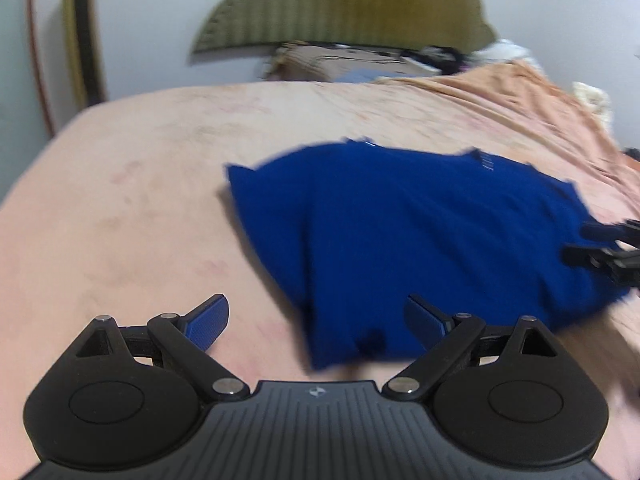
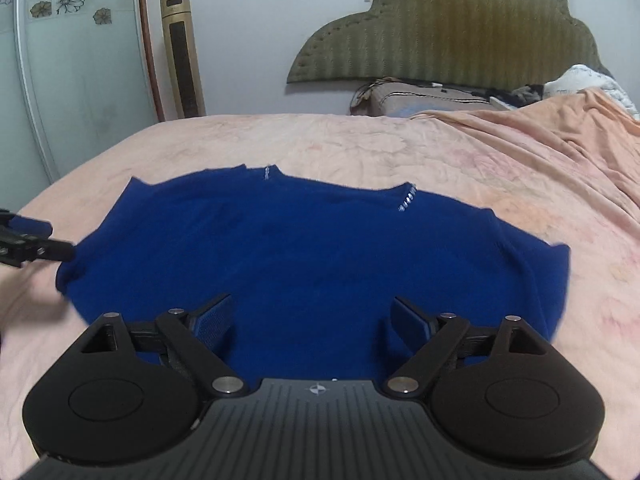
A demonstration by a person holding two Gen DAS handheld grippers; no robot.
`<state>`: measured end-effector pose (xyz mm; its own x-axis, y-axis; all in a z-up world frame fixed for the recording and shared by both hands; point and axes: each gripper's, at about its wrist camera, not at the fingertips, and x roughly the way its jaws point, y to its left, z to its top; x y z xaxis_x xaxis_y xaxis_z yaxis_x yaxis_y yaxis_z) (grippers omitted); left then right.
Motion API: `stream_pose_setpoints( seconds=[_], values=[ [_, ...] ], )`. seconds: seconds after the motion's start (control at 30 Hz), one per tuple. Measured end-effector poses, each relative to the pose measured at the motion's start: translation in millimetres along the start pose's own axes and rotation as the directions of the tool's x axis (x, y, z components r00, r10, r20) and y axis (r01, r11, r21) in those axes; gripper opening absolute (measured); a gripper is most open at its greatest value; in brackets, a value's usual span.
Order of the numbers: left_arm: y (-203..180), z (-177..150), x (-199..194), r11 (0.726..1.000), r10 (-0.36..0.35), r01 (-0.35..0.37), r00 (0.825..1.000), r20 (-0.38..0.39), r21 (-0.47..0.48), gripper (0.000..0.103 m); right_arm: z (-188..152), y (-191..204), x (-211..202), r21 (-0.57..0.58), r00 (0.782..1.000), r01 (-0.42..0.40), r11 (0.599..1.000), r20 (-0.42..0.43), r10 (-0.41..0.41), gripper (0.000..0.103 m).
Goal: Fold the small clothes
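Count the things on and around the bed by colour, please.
Blue: 1, garment
Pink: 1, bed sheet
Orange: 1, blanket
Olive: 1, headboard
Gold: 1, tower fan
Total: 5

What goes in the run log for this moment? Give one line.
stage: fold in progress | blue garment: flat on pink bedsheet | left gripper: open, empty | right gripper: open, empty

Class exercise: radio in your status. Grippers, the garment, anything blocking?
Left gripper open, empty. Right gripper open, empty, over near hem. Blue garment flat on pink bedsheet. Nothing on it or blocking.
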<state>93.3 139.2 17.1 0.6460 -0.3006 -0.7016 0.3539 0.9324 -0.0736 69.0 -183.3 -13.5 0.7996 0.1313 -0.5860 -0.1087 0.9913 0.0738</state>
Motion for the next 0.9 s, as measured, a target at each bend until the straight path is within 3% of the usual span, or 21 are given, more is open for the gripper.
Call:
stream_pose_setpoints(
  seconds=[0.07, 0.13, 0.3, 0.47, 0.6, 0.8, 0.9],
  values=[
    [-6.9, -9.7, -1.7, 0.998, -0.022, 0.021, 1.000, 0.019, 0.057, 0.095, -8.8, -4.3, -11.3, 0.037, 0.999, 0.040, 0.999, 0.008, -0.041, 0.088],
    [-13.5, -16.2, -0.3, 0.993, -0.030, 0.026, 0.999, 0.030, 0.116, 0.088, -17.7, -17.7, -23.5, 0.098, 0.997, 0.076, 0.992, 0.003, -0.077, 0.088],
    [-11.2, -16.2, 17.2, 0.992, -0.066, 0.067, 0.998, -0.013, 0.110, 0.047, -40.9, -57.6, -47.4, 0.240, 0.990, 0.141, 0.961, -0.022, -0.140, 0.088],
    [-3.7, -22.8, 22.4, 0.994, -0.087, 0.088, 0.996, -0.017, 0.072, 0.040, -61.0, -80.2, -52.0, 0.316, 0.989, 0.150, 0.937, -0.054, -0.140, 0.081],
    [-8.0, -27.9, 18.4, 0.987, -0.103, 0.106, 0.994, -0.033, 0.117, 0.014, -67.5, -78.9, -49.7, 0.323, 0.993, 0.110, 0.940, -0.064, -0.094, 0.021],
    [-17.1, -26.9, -2.3, 0.969, -0.039, 0.040, 0.999, -0.012, 0.242, 0.004, -55.0, -73.6, -73.1, 0.253, 0.986, 0.160, 0.954, 0.002, -0.166, 0.011],
    [-9.1, -30.0, 2.1, 0.967, -0.009, 0.023, 0.999, -0.054, 0.252, 0.004, -51.4, -74.1, -72.4, 0.170, 0.987, 0.162, 0.972, -0.052, -0.155, 0.010]
  ],
)
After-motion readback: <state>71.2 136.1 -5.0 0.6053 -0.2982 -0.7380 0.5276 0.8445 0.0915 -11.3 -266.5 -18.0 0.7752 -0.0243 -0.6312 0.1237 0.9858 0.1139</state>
